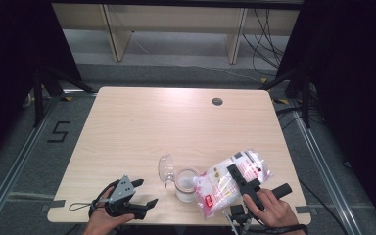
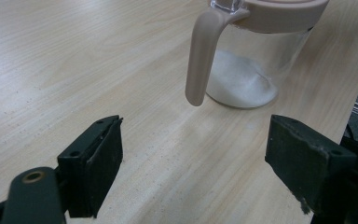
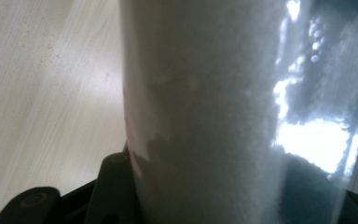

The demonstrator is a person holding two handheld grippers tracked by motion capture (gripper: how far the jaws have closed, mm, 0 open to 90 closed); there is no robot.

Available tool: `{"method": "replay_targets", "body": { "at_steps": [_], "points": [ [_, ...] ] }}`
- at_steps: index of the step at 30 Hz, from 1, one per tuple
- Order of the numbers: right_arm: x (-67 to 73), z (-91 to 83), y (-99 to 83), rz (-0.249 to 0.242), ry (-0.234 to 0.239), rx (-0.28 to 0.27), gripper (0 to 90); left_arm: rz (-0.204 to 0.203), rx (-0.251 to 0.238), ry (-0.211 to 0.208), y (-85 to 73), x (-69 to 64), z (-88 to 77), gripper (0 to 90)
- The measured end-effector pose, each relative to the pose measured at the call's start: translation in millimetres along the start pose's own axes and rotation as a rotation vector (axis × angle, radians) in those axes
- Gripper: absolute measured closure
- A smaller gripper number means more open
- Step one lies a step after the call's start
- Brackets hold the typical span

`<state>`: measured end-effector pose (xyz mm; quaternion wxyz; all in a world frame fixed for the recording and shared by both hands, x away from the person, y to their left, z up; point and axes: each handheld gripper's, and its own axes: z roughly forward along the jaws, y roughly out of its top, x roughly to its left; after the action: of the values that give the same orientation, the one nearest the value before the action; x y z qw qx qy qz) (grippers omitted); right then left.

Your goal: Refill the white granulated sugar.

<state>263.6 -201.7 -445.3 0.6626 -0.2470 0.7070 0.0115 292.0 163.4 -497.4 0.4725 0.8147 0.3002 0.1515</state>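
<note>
So the right gripper (image 1: 236, 175) has its jaws clamped on a plastic bag (image 1: 232, 182) of white granules, sugar or salt by the look of it. In the right gripper view the bag (image 3: 205, 112) sits squeezed between the black jaws, bulging past them. The bag is tipped over, its low end leaning on the rim of the jar (image 1: 186, 185), near the front edge of the tabletop and right of the middle.

My read on handling: the bag looks soft and floppy, fairly hefty with that much powder in it, and the film is probably slick. The contents will shift whenever it tilts, so I'd keep the grip around the middle of the bag where the jaws already are, not at a thin corner that could slide out.

The left gripper (image 1: 138, 193) has its jaws wide apart with nothing between them, sitting low near the front left of the tabletop and pointing at the jar (image 2: 256, 60). The jar is clear and rigid, probably glass or hard plastic, so breakable. Its lid (image 1: 166, 169) is flipped open, and there's a little white heap in the bottom. The beige handle (image 2: 200, 56) looks like the obvious spot for steadying it.
</note>
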Motion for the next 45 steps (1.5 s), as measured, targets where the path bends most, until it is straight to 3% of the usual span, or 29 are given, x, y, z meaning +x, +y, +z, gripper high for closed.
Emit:
{"method": "replay_targets", "body": {
  "at_steps": [4, 5, 6, 9, 16, 17, 31, 33, 35, 37, 40, 45],
  "points": [
    [-4.6, 0.7, 1.3, -0.065, -0.006, -0.028, 57.2, 0.0, 0.0, 0.0, 0.0, -0.1, -0.1, 18.4],
    [-10.8, 3.8, 2.1, -0.151, -0.006, -0.072, 57.3, 0.001, 0.0, 0.0, 0.0, 0.0, -0.1, 18.4],
    [-9.3, 2.9, 1.9, -0.13, -0.007, -0.062, 57.2, 0.001, -0.001, 0.0, 0.0, 0.1, -0.1, 18.4],
    [-10.7, 3.7, 1.9, -0.146, -0.005, -0.072, 57.3, 0.0, 0.0, 0.0, 0.0, -0.1, -0.1, 18.5],
    [-9.4, 2.3, 2.4, -0.13, -0.011, -0.053, 57.3, 0.0, 0.0, 0.0, 0.1, -0.1, -0.1, 18.4],
    [-4.2, -1.4, 1.7, -0.039, -0.022, -0.003, 57.3, 0.001, 0.0, 0.001, 0.1, -0.1, -0.2, 18.4],
    [-6.9, -2.5, 1.2, -0.047, -0.025, -0.002, 57.4, 0.001, 0.002, 0.001, 0.1, -0.3, 0.0, 18.0],
    [-6.6, -2.3, 1.2, -0.045, -0.025, -0.002, 57.4, -0.025, 0.0, 0.004, -0.5, -1.7, 0.2, 18.0],
    [-6.2, -2.2, 1.2, -0.041, -0.021, 0.0, 57.4, -0.024, 0.0, 0.004, -0.4, -1.7, 0.3, 18.0],
    [-5.9, -2.1, 1.4, -0.034, -0.012, 0.005, 57.5, 0.004, 0.003, 0.004, 0.2, -0.3, -0.1, 18.0],
    [-6.2, -2.2, 1.2, -0.041, -0.022, -0.001, 57.5, -0.025, 0.0, 0.007, -0.4, -1.9, 0.2, 18.0],
    [-5.7, -1.9, 1.4, -0.04, -0.025, -0.004, 57.6, -0.018, 0.001, 0.005, -0.3, -1.4, 0.1, 18.0]
  ]
}}
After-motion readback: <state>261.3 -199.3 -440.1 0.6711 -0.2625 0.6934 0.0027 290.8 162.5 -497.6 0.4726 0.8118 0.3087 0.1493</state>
